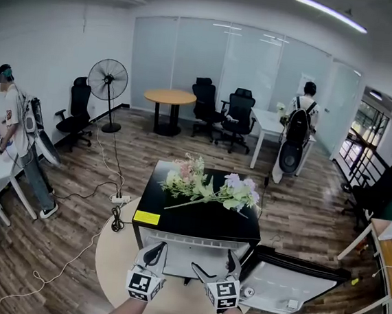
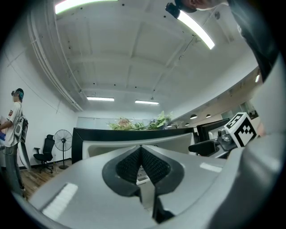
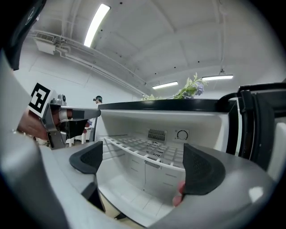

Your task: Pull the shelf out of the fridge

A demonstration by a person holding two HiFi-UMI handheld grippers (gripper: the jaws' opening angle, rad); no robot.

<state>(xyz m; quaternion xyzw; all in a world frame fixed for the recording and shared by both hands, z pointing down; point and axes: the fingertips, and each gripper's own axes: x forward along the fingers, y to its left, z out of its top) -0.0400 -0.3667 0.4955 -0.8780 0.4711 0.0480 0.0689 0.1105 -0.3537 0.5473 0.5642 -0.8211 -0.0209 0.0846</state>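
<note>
Head view: I hold my left gripper (image 1: 152, 258) and right gripper (image 1: 221, 269) side by side, pointing into the open black-topped white fridge (image 1: 196, 222). Left gripper view: jaws pressed together, empty. Right gripper view: jaws spread wide; the white wire shelf (image 3: 143, 150) sits level inside, long axis crosswise, front rail facing me.

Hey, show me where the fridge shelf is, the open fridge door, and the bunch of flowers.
fridge shelf (image 3: 145, 146): right gripper view, on its white grid.
fridge door (image 1: 287, 287): head view, on its white inner panel.
bunch of flowers (image 1: 210, 189): head view, on the green leaves mid-bunch.
</note>
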